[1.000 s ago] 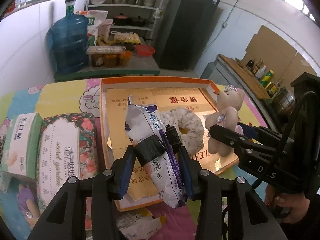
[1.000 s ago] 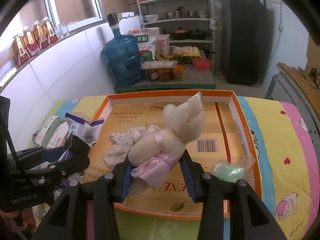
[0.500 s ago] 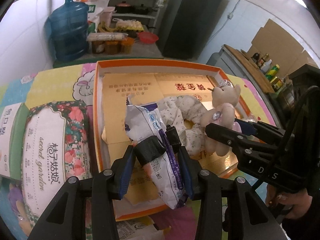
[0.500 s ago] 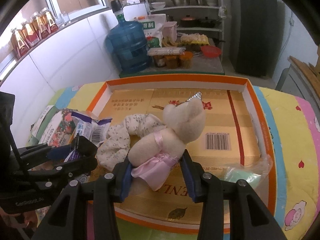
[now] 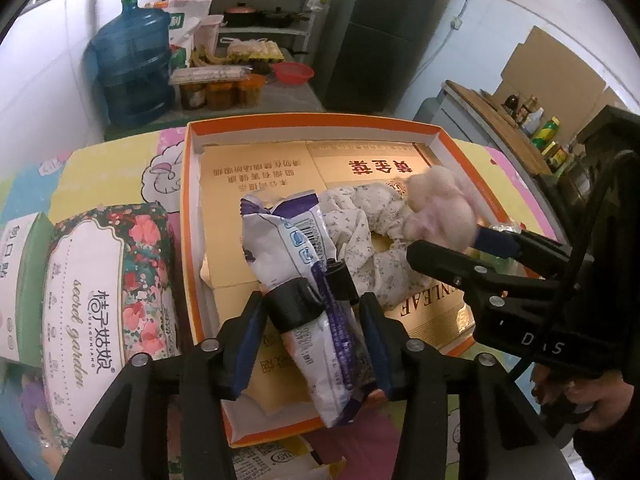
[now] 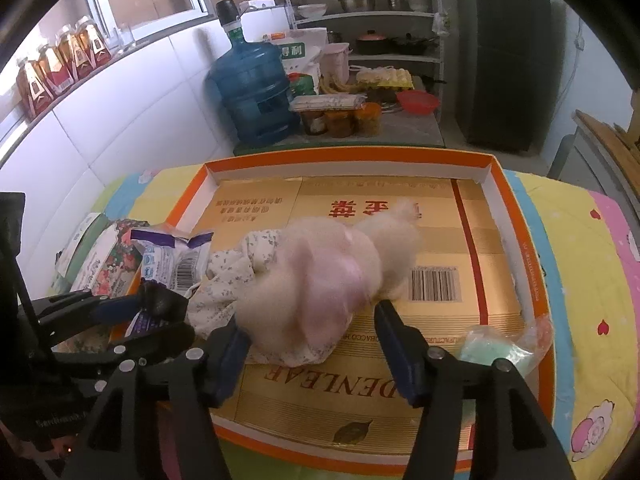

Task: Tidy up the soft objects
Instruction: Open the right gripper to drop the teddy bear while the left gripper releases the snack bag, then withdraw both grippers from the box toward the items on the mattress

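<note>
A: Left tongs?
B: Angled steeply down, jaws opening. A packet sits between the blue pads; the right pad stands clear of it, the left side I can't tell.
A: Right tongs?
B: Same downward tilt, jaws opening. The right pad is clear of the soft toy lying between the jaws; the left pad is close to it.
A: Hands?
B: One hand wraps the right tool's handle, low at the frame's right edge.

plush toy on cloth in box, tissue packs left
</note>
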A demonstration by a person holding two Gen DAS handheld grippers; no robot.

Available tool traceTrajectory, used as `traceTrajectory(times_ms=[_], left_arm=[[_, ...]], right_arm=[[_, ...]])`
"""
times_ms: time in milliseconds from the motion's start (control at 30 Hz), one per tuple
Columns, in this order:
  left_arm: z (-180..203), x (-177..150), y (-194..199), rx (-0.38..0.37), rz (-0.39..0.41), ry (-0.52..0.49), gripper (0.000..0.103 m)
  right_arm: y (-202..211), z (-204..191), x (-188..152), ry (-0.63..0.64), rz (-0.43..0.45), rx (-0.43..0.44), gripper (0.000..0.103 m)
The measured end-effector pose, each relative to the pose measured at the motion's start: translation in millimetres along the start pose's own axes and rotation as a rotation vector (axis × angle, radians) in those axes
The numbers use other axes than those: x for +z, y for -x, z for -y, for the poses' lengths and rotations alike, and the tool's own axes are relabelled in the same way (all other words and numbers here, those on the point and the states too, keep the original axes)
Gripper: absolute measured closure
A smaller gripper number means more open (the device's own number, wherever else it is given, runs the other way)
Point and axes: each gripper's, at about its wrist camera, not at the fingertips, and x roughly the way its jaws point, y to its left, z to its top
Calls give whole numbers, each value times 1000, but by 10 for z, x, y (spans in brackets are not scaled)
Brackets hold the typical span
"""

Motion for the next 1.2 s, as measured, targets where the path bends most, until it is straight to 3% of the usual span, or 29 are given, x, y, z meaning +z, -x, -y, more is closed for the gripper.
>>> traceTrajectory(times_ms=[400, 1200], left_arm=[[27, 1, 220, -6, 61, 0, 33], [83, -186, 985, -68, 176, -78, 33]], right_arm=[[269, 15, 34, -35, 61, -20, 41], [922, -236, -160, -89, 157, -90, 41]])
